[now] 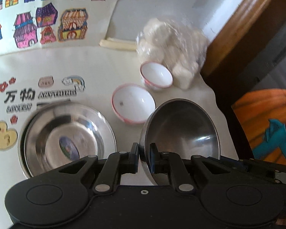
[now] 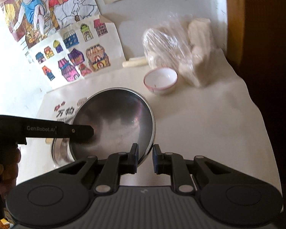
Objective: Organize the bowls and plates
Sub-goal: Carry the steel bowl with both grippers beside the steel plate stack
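Observation:
A steel bowl [image 1: 183, 131] hangs tilted above the table, held at two sides of its rim. My left gripper [image 1: 144, 152] is shut on its rim. In the right wrist view the same steel bowl [image 2: 114, 122] sits with its right rim between the pads of my right gripper [image 2: 145, 154], which is shut on it. There my left gripper [image 2: 90, 132] comes in from the left. A steel plate [image 1: 66, 139] lies on the table to the left, partly under the bowl. Two white pink-rimmed bowls stand behind it, a near one [image 1: 133, 103] and a far one [image 1: 156, 75]. Only the far white bowl [image 2: 160, 78] shows in the right wrist view.
A clear bag of white buns [image 1: 171, 45] lies behind the far bowl. Beside the bag at the right stands a wooden frame [image 1: 244, 24], and the tablecloth's edge [image 1: 217, 103] drops off below it. Coloured drawings [image 1: 47, 22] hang on the back wall. A hand [image 2: 2, 171] holds the left gripper.

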